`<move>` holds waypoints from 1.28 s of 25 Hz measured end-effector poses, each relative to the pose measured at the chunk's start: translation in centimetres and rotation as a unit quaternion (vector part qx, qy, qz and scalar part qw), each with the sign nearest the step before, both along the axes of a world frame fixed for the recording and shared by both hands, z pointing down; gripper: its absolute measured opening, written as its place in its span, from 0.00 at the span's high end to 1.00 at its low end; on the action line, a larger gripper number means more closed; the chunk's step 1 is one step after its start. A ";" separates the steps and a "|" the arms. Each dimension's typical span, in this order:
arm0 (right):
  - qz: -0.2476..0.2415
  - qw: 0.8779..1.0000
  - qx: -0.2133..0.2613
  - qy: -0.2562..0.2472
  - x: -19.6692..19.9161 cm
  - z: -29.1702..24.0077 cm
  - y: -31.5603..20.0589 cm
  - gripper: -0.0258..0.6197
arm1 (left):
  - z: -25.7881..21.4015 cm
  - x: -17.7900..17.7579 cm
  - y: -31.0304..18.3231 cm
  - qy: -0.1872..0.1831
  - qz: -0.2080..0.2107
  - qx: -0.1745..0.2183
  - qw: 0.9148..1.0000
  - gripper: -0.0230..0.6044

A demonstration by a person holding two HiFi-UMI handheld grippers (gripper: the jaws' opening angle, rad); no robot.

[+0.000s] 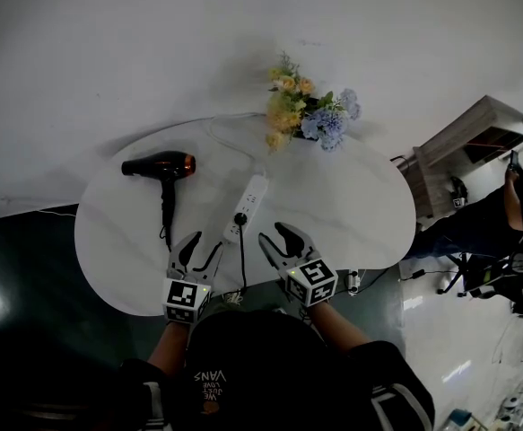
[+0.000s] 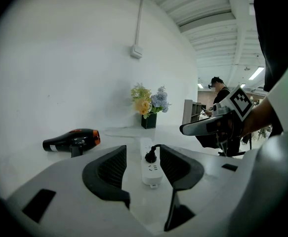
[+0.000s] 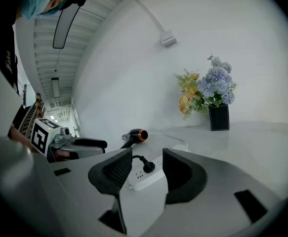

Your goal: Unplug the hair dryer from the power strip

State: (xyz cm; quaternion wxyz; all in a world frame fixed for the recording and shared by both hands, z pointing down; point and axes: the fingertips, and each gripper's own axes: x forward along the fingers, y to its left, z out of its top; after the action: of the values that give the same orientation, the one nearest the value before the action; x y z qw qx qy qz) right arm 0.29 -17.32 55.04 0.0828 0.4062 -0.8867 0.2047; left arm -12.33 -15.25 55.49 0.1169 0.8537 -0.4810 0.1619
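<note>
A black hair dryer [image 1: 158, 165] with an orange ring lies at the left of the white oval table [image 1: 351, 205]. A white power strip [image 1: 249, 205] lies in the middle, with a black plug [image 1: 240, 218] seated near its front end. My left gripper [image 1: 196, 250] hovers open just left of the strip's near end. My right gripper [image 1: 277, 237] is open just right of it. In the left gripper view the plug [image 2: 151, 155] and strip [image 2: 152, 171] show ahead between the open jaws, untouched. The right gripper view also frames the plug [image 3: 147, 167] and strip [image 3: 144, 177] ahead.
A dark vase of yellow and blue flowers [image 1: 306, 110] stands at the table's far edge. The plug's black cable [image 1: 242, 263] runs over the front edge between my grippers. A wooden shelf [image 1: 463, 146] and a person [image 1: 503, 232] are off to the right.
</note>
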 end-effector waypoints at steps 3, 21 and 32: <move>-0.001 1.000 -0.001 0.005 -0.1 0.4 -0.1 0.69 | 0.3 0.1 -0.3 0.000 0.004 -0.001 1.000 0.63; -0.049 0.997 -0.006 0.056 -2.9 3.9 -1.4 0.69 | 5.1 1.9 -1.9 -0.044 0.080 -0.029 0.995 0.60; -0.096 0.993 -0.003 0.066 -5.0 5.5 -2.9 0.69 | 8.0 4.0 -2.5 -0.068 0.138 -0.048 0.987 0.55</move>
State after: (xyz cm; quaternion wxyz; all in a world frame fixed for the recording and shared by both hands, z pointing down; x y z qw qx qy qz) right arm -4.70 -20.18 60.51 0.1616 0.3317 -0.9134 0.1717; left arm -8.34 -17.77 63.46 0.1011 0.8924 -0.3568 0.2569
